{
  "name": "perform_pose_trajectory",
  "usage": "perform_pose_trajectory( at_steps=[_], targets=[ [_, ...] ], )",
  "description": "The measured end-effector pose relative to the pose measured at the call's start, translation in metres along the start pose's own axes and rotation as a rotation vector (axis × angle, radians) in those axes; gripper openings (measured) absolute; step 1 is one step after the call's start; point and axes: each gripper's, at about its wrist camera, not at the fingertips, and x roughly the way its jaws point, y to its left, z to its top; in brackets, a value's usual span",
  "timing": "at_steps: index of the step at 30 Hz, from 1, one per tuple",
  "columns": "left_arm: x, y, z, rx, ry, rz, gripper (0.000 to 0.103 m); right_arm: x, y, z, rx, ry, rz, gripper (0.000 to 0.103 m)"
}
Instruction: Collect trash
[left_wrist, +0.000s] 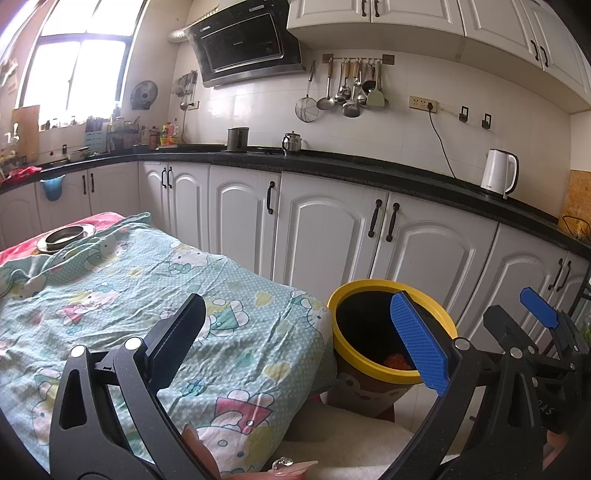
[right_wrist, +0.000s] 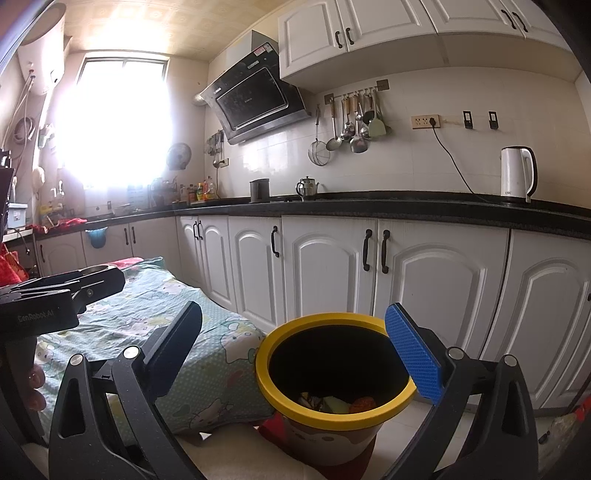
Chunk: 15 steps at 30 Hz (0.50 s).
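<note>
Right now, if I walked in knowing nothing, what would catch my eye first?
Probably the yellow-rimmed bin on the floor beside the table, with scraps already at its bottom. Next, the cartoon-cat tablecloth spread over the table, bearing a metal dish at its far end. Both claws, the left claw and the right claw, hang wide open and hold nothing.

Black left gripper (right_wrist: 62, 295) body, white lettering "GenRobot.AI", range hood (right_wrist: 255, 103) front panel, small brand lettering, too small to read
</note>
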Motion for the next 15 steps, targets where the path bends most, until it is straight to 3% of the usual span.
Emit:
perform_pose_trajectory(
  at_steps=[15],
  targets=[
    [0.0,0.0009,0.0003,-0.005,-0.002,0.002,0.092,0.0012,0.0017,0.0004,0.002,0.003,-0.001,0.097]
  ],
)
